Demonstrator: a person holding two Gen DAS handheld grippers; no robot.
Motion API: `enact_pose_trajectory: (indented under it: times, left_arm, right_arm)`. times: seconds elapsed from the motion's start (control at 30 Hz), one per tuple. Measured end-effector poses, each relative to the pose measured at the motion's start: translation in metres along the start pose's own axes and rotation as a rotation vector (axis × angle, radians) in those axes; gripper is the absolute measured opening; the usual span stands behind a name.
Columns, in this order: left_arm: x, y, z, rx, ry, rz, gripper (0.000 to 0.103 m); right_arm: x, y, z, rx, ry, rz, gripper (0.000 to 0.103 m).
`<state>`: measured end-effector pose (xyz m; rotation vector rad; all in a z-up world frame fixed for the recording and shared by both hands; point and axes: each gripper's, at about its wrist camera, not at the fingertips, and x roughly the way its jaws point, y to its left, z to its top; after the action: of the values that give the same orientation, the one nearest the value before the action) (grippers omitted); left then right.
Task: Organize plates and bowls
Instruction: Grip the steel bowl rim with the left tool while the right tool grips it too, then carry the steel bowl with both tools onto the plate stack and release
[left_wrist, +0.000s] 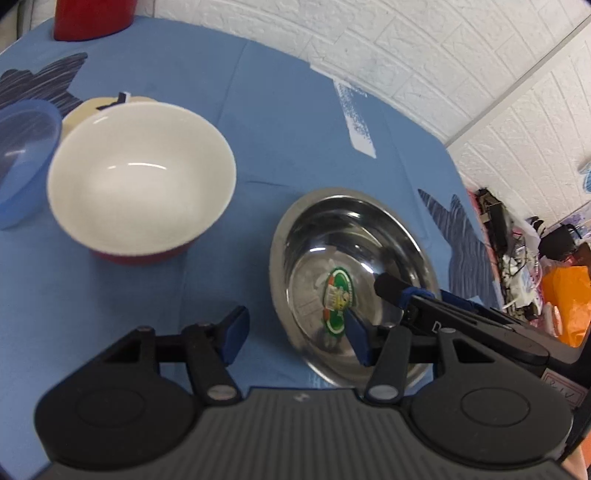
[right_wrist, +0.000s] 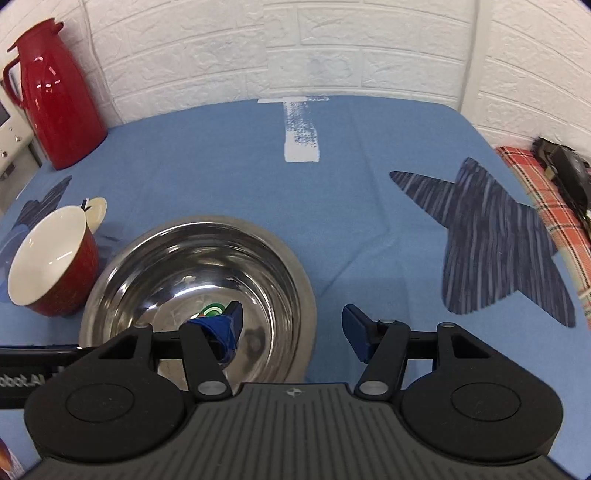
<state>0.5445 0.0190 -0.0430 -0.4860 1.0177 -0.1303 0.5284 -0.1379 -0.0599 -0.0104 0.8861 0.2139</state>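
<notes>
**Two open grippers at a steel bowl on a blue tablecloth**

Left wrist view: the left gripper (left_wrist: 295, 334) is spread wide, its right finger over the near rim of the stainless steel bowl (left_wrist: 351, 280), which carries a green sticker (left_wrist: 338, 299). A red bowl with white interior (left_wrist: 142, 181) stands to the left, with a blue plastic bowl (left_wrist: 26, 162) beyond it.

Right wrist view: the right gripper (right_wrist: 291, 330) is likewise wide, straddling the steel bowl's right rim. A red jug (right_wrist: 55, 92) stands far left by the wall.
</notes>
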Motion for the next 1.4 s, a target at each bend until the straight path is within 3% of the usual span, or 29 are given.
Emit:
enact_pose_trajectory:
  times: [0.2,0.27,0.33,0.37,0.6,0.93,1.1,1.23,1.4]
  left_arm:
    - [0.004,-0.008,0.000,0.041,-0.054,0.056,0.054]
    - [0.003,-0.010,-0.001,0.075,-0.054,0.084,0.035]
    - [0.004,-0.012,-0.002,0.117,-0.043,0.132,0.011]
    - [0.003,-0.010,-0.003,0.118,-0.034,0.122,0.009]
    - [-0.044,-0.005,-0.039,0.161,-0.007,0.084,0.009]
    - [-0.140,0.023,-0.171,0.285,0.114,0.014,0.009]
    - [-0.166,0.034,-0.215,0.327,0.109,0.021,0.009]
    - [-0.168,0.034,-0.223,0.346,0.078,0.053,0.009]
    - [-0.166,0.039,-0.230,0.367,0.108,0.048,0.009]
  right_arm:
    - [0.010,0.003,0.001,-0.035,-0.012,-0.003,0.044]
    - [0.007,0.000,-0.001,-0.022,-0.030,0.053,0.037]
    - [0.001,0.001,-0.008,-0.023,-0.033,0.073,0.021]
    - [-0.002,0.002,-0.011,-0.032,-0.032,0.065,0.020]
    - [-0.064,0.016,-0.054,-0.070,-0.046,0.103,0.020]
    - [-0.174,0.062,-0.185,-0.098,-0.047,0.166,0.026]
    - [-0.184,0.073,-0.221,-0.052,-0.024,0.205,0.027]
    - [-0.175,0.077,-0.227,-0.039,-0.006,0.203,0.028]
    - [-0.181,0.078,-0.241,-0.064,0.023,0.219,0.028]
